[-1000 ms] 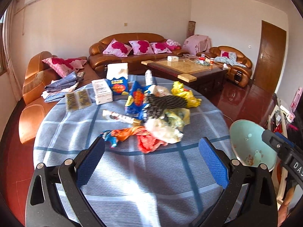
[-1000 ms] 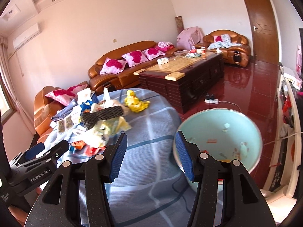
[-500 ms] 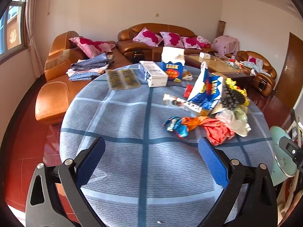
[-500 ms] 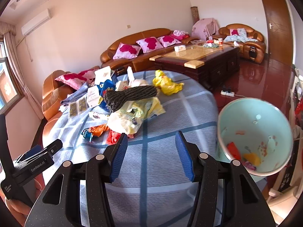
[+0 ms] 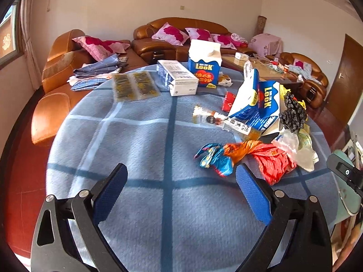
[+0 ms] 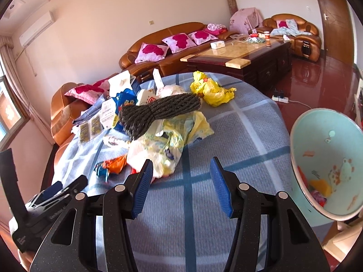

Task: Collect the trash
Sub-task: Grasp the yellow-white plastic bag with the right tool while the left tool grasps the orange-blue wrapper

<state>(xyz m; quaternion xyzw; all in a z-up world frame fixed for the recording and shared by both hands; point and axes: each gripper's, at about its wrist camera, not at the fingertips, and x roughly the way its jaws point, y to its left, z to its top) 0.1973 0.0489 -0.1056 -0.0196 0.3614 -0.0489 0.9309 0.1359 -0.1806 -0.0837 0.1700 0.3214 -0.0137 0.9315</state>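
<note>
A heap of trash lies on the round table with the blue checked cloth. In the left wrist view I see a blue and orange wrapper, a red plastic bag, a blue LOOK carton on its side and a dark rope bundle. My left gripper is open and empty, just short of the wrapper. In the right wrist view the rope bundle lies on a yellow-white bag. My right gripper is open and empty, in front of that bag. A pale green bin stands right of the table.
An upright LOOK carton, a white box and flat packets lie at the table's far side. A yellow bag lies further back. Brown sofas and a coffee table stand behind.
Both grippers have swung left and moved in over the table toward the trash heap. The bin has slid to the right edge of both views. Both stay open.
</note>
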